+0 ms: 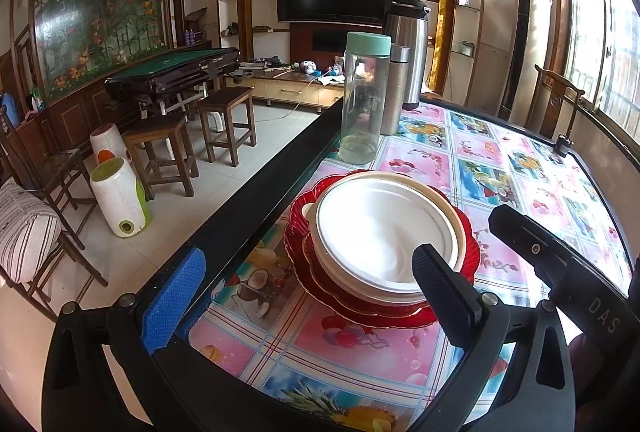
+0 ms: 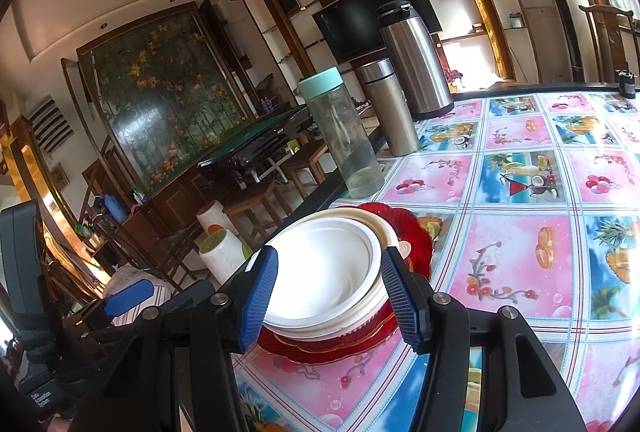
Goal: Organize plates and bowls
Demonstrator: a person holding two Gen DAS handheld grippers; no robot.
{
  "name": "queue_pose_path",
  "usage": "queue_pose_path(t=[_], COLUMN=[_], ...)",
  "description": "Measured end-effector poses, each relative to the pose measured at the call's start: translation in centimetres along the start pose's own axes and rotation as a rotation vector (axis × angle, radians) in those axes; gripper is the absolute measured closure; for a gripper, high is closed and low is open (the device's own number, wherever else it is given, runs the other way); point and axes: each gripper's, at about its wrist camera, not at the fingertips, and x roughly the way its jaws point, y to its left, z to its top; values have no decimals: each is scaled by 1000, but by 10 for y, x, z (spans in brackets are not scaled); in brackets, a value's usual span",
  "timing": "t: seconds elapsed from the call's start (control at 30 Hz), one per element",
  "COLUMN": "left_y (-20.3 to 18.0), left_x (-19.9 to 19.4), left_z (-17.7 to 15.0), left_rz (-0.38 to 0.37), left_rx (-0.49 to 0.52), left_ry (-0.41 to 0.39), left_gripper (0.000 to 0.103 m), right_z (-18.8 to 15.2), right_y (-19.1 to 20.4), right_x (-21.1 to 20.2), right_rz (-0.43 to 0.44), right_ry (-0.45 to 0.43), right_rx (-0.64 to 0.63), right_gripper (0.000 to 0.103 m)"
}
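Both hand-held grippers spread apart, hovering low over the table edge

The left hand-held gripper (image 1: 316,296) has its jaws spread wide, a blue-padded finger (image 1: 174,298) on one side and a black finger (image 1: 448,296) on the other, nothing held between them. The right hand-held gripper (image 2: 332,296) is tilted in its own view, its two ribbed blue pads (image 2: 258,302) parted and gripping nothing. In the left wrist view its black body (image 1: 560,260) reaches in from the right edge, close beside the left one.
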Motion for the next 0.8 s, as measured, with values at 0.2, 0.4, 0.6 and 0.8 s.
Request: queue_pose_path(t=[0.2,0.4,0.6,0.8], left_y=[-1,0,0,-1], left_x=[0,3,1,-9], left_z=[1,2,6,10], left_rz=[1,-25,-39,-46], left_rx=[2,1,7,16], left_ry=[-1,17,-5,-62], left_gripper=[0,0,0,0], right_z=[0,1,4,5], right_y=[0,0,1,-2], right_x=[0,0,-1,-2], right_rz=[0,6,16,16], right_ry=[1,3,-6,-10], right_rx=[0,5,14,26], right_gripper=[46,46,46,46])
